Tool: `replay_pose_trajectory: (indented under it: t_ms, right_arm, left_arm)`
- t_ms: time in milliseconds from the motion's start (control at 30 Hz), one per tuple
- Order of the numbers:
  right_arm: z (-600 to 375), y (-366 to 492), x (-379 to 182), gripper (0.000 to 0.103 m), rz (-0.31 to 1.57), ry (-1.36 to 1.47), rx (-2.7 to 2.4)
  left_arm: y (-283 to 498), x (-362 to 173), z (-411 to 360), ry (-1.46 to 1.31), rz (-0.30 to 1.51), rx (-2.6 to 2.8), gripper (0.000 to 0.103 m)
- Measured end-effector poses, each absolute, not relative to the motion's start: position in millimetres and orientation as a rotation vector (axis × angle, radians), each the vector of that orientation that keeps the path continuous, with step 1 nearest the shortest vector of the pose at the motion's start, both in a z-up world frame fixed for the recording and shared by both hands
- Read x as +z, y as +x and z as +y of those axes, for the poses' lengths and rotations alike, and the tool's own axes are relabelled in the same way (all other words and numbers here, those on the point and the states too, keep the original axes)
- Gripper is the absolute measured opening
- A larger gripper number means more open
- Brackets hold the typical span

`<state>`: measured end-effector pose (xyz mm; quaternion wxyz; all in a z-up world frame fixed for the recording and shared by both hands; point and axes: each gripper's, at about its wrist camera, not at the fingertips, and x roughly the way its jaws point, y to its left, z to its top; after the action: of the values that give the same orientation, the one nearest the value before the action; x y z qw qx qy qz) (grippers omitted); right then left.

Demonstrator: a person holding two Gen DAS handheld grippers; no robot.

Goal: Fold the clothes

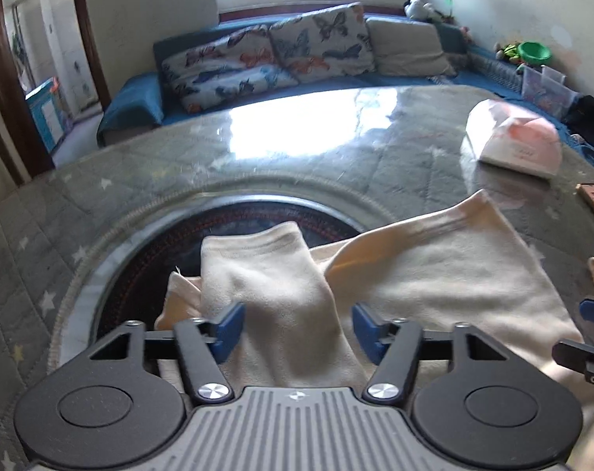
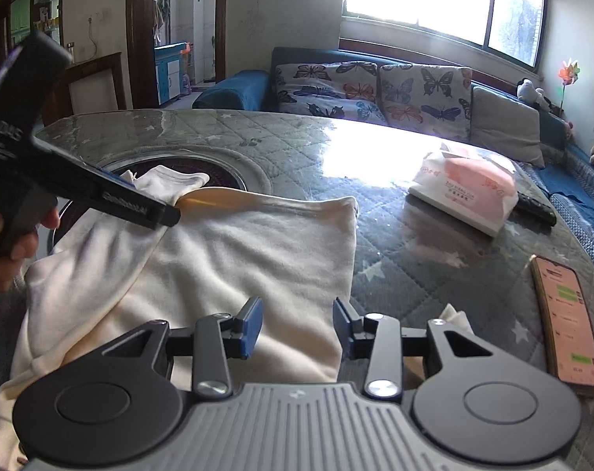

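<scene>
Left gripper: jaws partly open, a raised fold of the cream garment between the blue pads; the pads don't look pressed on it, so nothing held as far as I can tell. Right gripper: jaws also partly open, straddling the garment's near right edge, pads clear of the cloth, empty.

The garment lies spread on the quilt-covered bench, directly under and ahead of both sets of jaws, its left part draped over the dark round inset. In the right wrist view its long axis runs left to right, with the far hem stretched toward the tissue pack. The left gripper is nearer the bunched sleeve-like fold; the right is nearer the free right-hand edge (probably the next thing to grab).

Only the right wrist view shows the left tool from outside, the person's hand on its handle, plus the phone lying apart at the right. Only the left wrist view shows the fold sitting between the left pads.
</scene>
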<state>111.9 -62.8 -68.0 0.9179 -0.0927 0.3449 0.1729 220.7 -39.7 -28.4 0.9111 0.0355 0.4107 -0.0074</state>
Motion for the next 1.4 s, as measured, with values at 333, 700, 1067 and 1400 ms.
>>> replay_pose_trajectory:
  t_ms: [333, 700, 1067, 1400]
  right_arm:
    - [-58, 106, -70, 0.044, 0.711, -0.185, 0.374]
    - [-50, 80, -68, 0.044, 0.729, -0.171, 0.422]
    - [-8, 29, -74, 0.048, 0.749, -0.263, 0.619]
    - [9, -11, -74, 0.05, 0.752, -0.352, 0.733]
  left_arm:
    - [201, -16, 3, -0.017, 0.814, 0.036, 0.007]
    - [125, 17, 69, -0.145, 0.727, 0.14, 0.007]
    - [33, -5, 141, -0.231, 0.794, 0.367, 0.007]
    - [6, -15, 160, -0.268, 0.82, 0.424, 0.011]
